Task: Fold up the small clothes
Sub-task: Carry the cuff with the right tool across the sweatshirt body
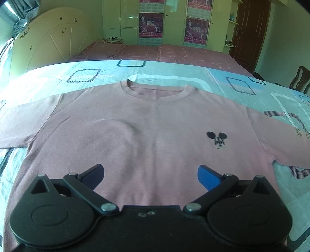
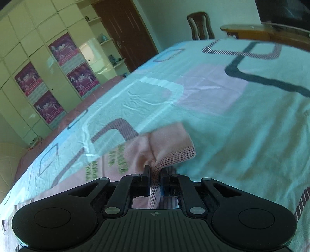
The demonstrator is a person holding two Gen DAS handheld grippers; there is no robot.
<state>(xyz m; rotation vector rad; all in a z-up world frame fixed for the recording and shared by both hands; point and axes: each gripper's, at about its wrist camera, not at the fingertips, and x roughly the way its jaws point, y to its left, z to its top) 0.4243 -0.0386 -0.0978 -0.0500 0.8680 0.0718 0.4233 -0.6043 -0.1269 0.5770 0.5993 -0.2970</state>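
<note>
The bed (image 1: 174, 56) filled most of both views, its far part under a reddish-pink checked cover and its near part under a pale blue sheet (image 1: 58, 81) printed with rounded squares. Behind it stood a wall of cream cupboards (image 1: 120, 17) carrying purple posters (image 1: 151, 24), with a brown door (image 1: 250, 29) to one side and a wooden chair (image 1: 299, 79) just past the bed's edge.

On the sheet lay the pink T-shirt (image 1: 135, 131), spread flat with its front up, collar (image 1: 157, 91) toward the far side and both short sleeves stretched outward. A small dark print (image 1: 217, 138) sat on the chest.

The left gripper (image 1: 150, 174) hung over the lower middle of the shirt with its two fingers spread wide apart and nothing between them.

In the right wrist view, the right gripper (image 2: 155, 174) was clamped tight on a sleeve (image 2: 164, 147) of the shirt. The ribbed cuff (image 2: 174, 155) was bunched and creased where it ran down between the fingers, and the cloth beside it carried green lettering (image 2: 118, 159). The rest of the sleeve fanned out ahead over the blue sheet.
</note>
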